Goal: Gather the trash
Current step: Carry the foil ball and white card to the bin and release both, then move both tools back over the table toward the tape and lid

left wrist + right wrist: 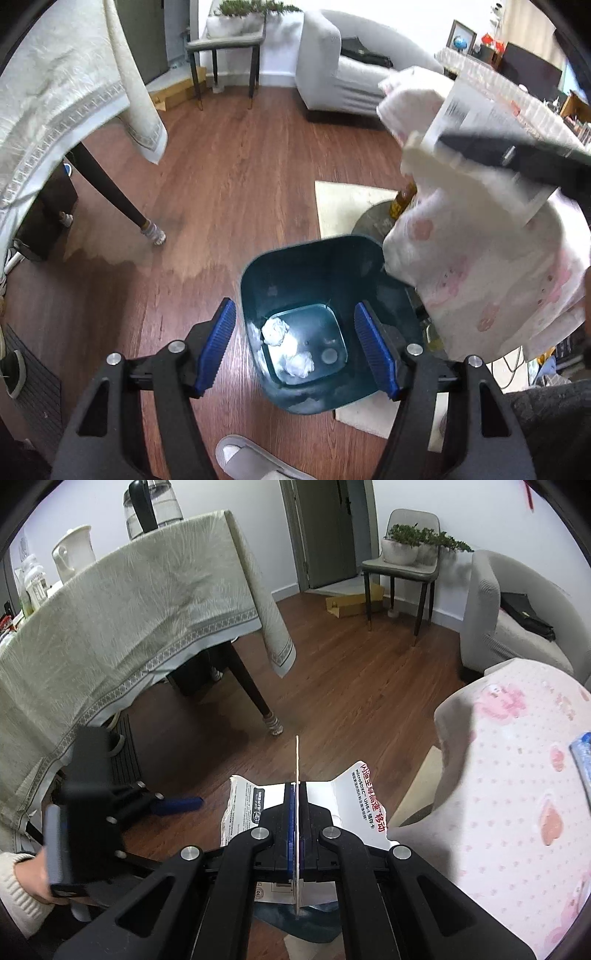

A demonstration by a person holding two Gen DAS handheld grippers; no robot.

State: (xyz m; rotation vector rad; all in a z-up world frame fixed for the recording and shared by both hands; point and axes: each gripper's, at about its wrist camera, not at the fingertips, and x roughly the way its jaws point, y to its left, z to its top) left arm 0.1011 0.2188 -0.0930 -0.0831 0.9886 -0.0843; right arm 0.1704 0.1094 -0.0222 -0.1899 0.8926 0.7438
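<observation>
The right gripper (pixel 297 812) is clenched on a torn card pack (pixel 295 797), its edge upright between the jaws — thin, light, stiff enough to hold by that edge. The left gripper (pixel 295 347) hangs released, nothing between its jaws, the bin (pixel 295 295) directly below them — paper wads (pixel 275 330) inside.

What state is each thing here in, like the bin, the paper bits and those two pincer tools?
Trash bin: upright on the floor, lidless, mostly empty.
Crumpled paper balls: lying at the bin's bottom.
Left gripper: open, nothing between its jaws, above the bin.
Right gripper: shut on torn card packaging.
Tablecloth: draped over the table, corner hanging.
Slipper: on the floor beside the bin.
</observation>
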